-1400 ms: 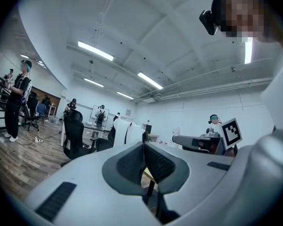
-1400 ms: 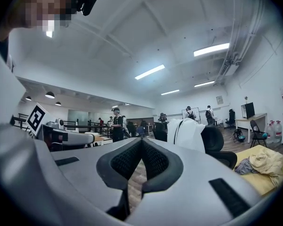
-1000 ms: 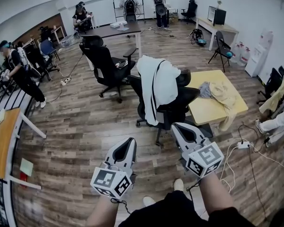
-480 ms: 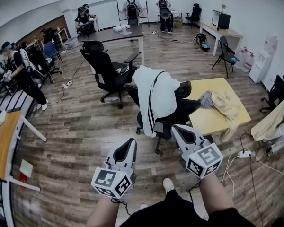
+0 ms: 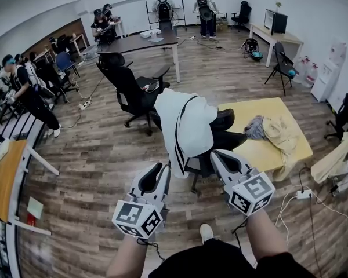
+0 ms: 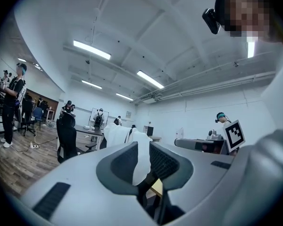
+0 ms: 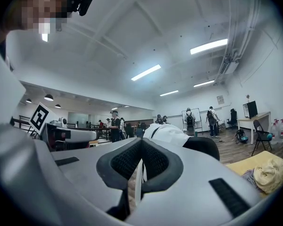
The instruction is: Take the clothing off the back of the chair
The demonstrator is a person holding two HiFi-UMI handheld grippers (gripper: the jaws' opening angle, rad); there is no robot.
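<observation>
Both tools were held out level, aimed at the chair (image 5: pixel 225 136). The white garment (image 5: pixel 183 125) w/ dark stripes was draped over the chair's backrest. It covered the top edge and hung down the side of the backrest facing me, w/ its lower hem about level w/ the seat. The seat & an armrest showed past it, on the chair's far side.

L tool (image 5: pixel 158 168): jaws had just been opening and stood a little apart. Nothing was btwn the pads. In the L gripper view the garment showed only through the gap, further off on the chair. The tool sat on my side of the chair, just L of the hanging hem, near it but not touching.

R tool (image 5: pixel 216 154): jaws together at the tips, gripping nothing. It sat on my side of the chair too, just R of the hem and under the seat edge as seen from the head view, clear of the cloth. In the R gripper view the garment's shoulder & the chair's black back rose just above the closed tips.

So the garment hung btwn the 2 tools and a bit beyond them, untouched by either.

R of the chair stood a yellow surface (image 5: pixel 278 155) w/ a cream cloth heap (image 5: pixel 278 131) on it. Beyond the chair to the L stood a 2nd black chair (image 5: pixel 127 86).
</observation>
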